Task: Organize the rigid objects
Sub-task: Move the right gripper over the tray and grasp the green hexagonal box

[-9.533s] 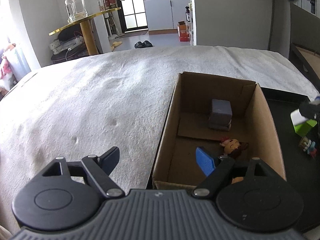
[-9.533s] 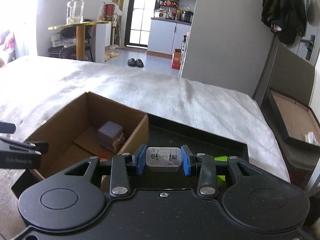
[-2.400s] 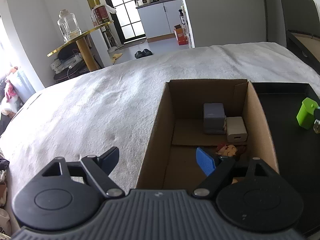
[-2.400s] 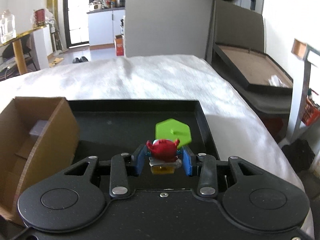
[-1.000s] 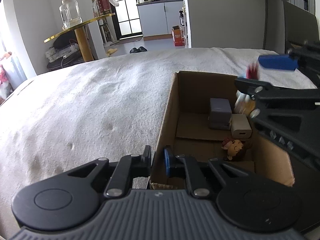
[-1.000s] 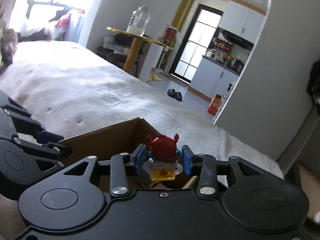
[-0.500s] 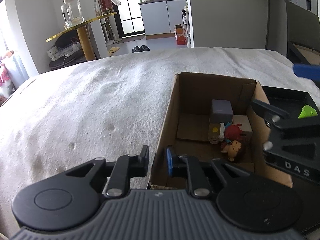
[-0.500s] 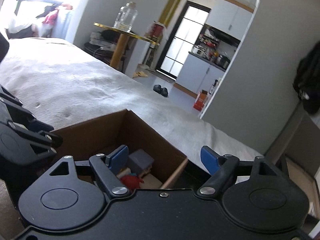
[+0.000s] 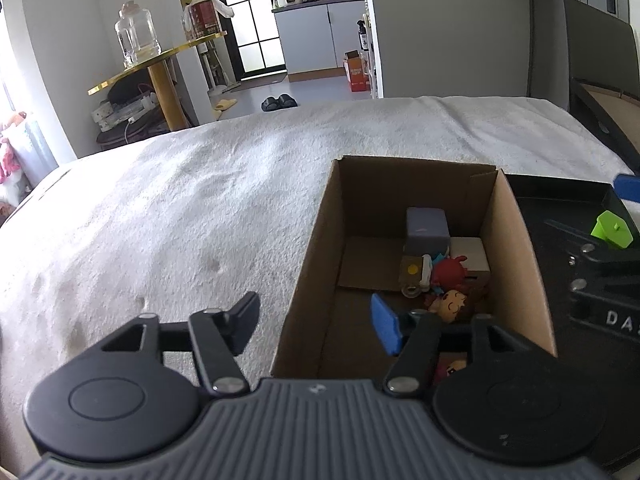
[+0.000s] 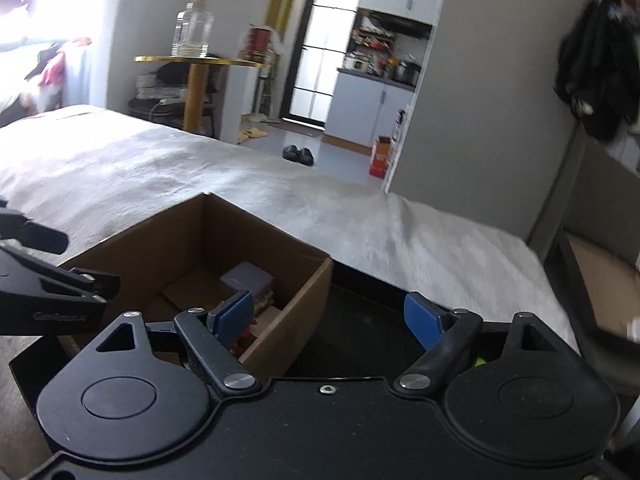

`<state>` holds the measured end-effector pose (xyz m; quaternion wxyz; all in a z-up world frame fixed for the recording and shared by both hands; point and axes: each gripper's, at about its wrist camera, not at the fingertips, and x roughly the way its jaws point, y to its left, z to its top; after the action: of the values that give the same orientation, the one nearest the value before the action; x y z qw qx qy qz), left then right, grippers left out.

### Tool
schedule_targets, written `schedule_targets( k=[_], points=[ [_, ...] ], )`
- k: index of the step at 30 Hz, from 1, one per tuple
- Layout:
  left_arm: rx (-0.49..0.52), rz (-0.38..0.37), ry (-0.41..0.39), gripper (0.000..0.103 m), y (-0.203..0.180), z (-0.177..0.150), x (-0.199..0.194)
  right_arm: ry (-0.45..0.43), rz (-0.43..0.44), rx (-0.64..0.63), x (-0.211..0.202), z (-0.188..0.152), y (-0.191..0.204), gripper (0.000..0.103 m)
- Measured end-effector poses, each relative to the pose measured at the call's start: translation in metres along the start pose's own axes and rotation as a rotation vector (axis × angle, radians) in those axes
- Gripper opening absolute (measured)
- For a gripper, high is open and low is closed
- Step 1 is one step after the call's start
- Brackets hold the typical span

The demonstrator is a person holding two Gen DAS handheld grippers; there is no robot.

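left wrist view looks over a white blanket [image 9: 192, 216] that covers the whole surface, largest of all. on it sits an open cardboard box [image 9: 320, 240], and touching the box's right wall lies a black tray [image 9: 560, 196].

inside the box, at the far end, a grey cube [image 9: 426, 225] stands against the back wall, with a white block [image 9: 470, 252] just beside it on the right. in front of them lies a red crab figure [image 9: 448, 270] on its side, its clear base with a yellow dot [image 9: 412, 270] turned to the left. nearer still rests a small doll head with brown hair [image 9: 454, 304], face up. a loose cardboard flap covers part of the box floor.

in the tray stands a bright green hexagonal block [image 9: 612, 230], partly hidden behind the right gripper's black body.

left gripper [image 9: 316, 322] hovers over the box's near left wall; its jaws are opening, one finger outside over the blanket, the blue-padded one inside the box, and the wall edge lies between them untouched.

right wrist view shows the right gripper [image 10: 332, 312] above the seam between box [image 10: 308, 280] and tray [image 10: 360, 320], jaws spread wide and gripping nothing. its left pad hangs over the box's right corner, its right pad over the tray. the grey cube [image 10: 248, 276] shows in the box, a sliver of red below it, and a speck of green [image 10: 482, 359] peeks from under the right finger.
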<state>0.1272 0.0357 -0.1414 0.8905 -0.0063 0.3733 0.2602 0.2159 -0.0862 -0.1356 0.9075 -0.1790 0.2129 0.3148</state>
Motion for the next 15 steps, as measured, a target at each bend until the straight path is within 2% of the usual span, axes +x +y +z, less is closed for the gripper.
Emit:
schedule_targets(
  k=[2,3,8,12,15],
  points=[
    [0.005,0.003,-0.001,0.070,-0.002,0.001,-0.001,0.018,-0.004,0.031,0.002,-0.003,-0.006,0.088],
    [0.008,0.006,-0.001,0.072,-0.004,0.002,-0.001,0.032,-0.014,0.053,0.003,-0.005,-0.010,0.095],
    [0.019,0.013,0.008,0.073,-0.010,0.005,-0.001,0.058,-0.040,0.151,0.006,-0.015,-0.032,0.097],
    [0.030,0.021,0.010,0.075,-0.015,0.007,0.000,0.075,-0.058,0.173,0.007,-0.024,-0.043,0.100],
    [0.050,0.058,-0.001,0.080,-0.019,0.008,-0.001,0.081,-0.059,0.205,0.007,-0.030,-0.050,0.103]
  ],
)
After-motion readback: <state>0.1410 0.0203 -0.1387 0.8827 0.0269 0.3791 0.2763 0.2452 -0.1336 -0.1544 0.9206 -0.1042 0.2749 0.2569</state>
